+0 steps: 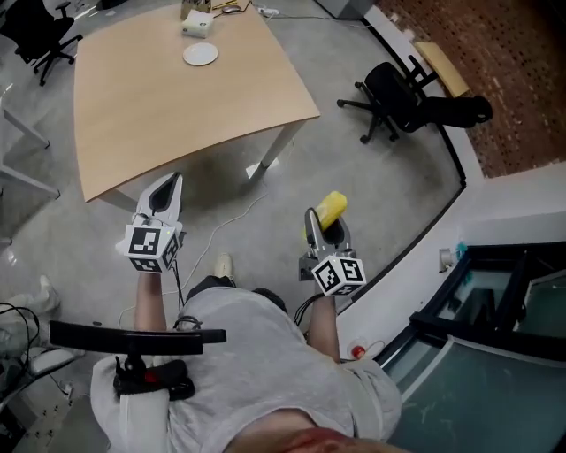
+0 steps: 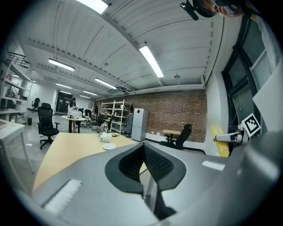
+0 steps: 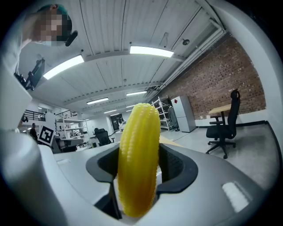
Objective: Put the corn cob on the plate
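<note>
— What's around you?

— An open workshop room with a grey floor (image 1: 371,190). Ahead of me is a pale wooden tabletop (image 1: 168,106) with a curved near edge. A black office chair (image 1: 400,94) stands off to my right, and at the far end there is a brick wall (image 2: 174,115) with shelving (image 2: 110,114) beside it.

— And on the tabletop?

— A small white plate (image 1: 201,54) at the far end, bare, with a white box (image 1: 196,24) just beyond it. Otherwise the wood is bare.

— What is your right gripper (image 1: 324,223) doing?

— It is clamped on the corn cob (image 3: 136,160). The jaws press on its sides, parted only by the width of the cob, which stands upright between them and sticks out past their tips.

— So where is the cob compared with the plate?

— Well apart from it. I hold it over the floor, off the tabletop's near right corner, close to my body.

— And the left gripper (image 1: 167,186)?

— Its jaws are pressed together with nothing between them. It hangs at the near edge of the tabletop, pointing toward the plate.
</note>
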A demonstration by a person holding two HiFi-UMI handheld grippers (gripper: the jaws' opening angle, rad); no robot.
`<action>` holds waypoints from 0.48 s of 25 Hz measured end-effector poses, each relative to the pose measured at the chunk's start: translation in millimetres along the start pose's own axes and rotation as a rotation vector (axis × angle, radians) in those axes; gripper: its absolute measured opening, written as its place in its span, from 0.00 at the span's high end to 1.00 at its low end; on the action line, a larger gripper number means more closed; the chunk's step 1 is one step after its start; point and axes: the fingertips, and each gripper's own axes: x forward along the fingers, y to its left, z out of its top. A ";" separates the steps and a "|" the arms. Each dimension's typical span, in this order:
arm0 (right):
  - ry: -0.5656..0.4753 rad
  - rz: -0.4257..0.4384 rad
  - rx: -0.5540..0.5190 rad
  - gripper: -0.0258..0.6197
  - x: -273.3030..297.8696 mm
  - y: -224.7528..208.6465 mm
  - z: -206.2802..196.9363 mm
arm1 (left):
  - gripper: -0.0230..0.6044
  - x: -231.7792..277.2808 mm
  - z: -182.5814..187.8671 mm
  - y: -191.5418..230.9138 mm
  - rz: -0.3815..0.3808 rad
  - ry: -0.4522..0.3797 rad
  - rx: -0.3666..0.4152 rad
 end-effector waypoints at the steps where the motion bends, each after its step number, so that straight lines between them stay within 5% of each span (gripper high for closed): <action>1: 0.002 0.010 0.003 0.58 7.1 0.4 0.9 | 0.93 3.2 0.8 4.0 0.009 0.001 0.000; 12: 0.015 0.155 -0.003 0.58 90.4 11.4 6.3 | 0.93 8.4 11.6 46.3 0.153 -0.025 -0.015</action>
